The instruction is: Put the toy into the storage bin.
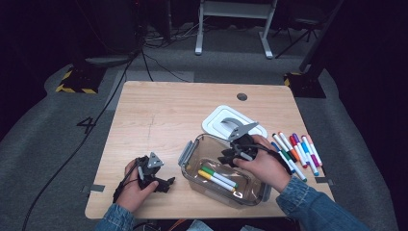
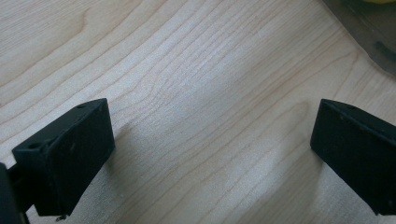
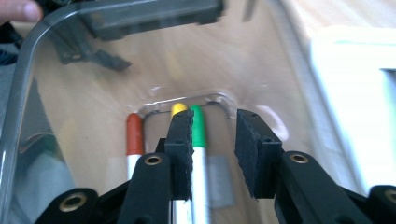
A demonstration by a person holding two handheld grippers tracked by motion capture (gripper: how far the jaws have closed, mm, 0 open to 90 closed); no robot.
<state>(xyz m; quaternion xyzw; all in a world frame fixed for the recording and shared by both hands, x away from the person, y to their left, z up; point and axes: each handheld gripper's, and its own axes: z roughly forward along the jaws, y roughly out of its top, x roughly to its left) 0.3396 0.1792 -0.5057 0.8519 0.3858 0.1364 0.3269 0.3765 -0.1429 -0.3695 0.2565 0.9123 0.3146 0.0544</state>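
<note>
- The right gripper [image 1: 230, 156] hung over the clear container [image 1: 192, 153] near the table's [image 1: 159, 115] front edge, jaws narrowly apart and empty.
- Green marker [image 3: 198, 122], yellow marker [image 3: 177, 108] and orange marker [image 3: 134, 135] lay on the container's floor.
- The left gripper [image 1: 166, 183] rested near the front left corner, jaws wide, empty.

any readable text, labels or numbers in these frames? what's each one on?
"4": dark mark on the grey floor, left of the table.
Markers beside the container: any barrel print is too small to read.
Markers in the clear container: no print legible, the view is blurred.
White lid: no legible text.
Left claw and right claw: plain black pads, no markings.
</note>
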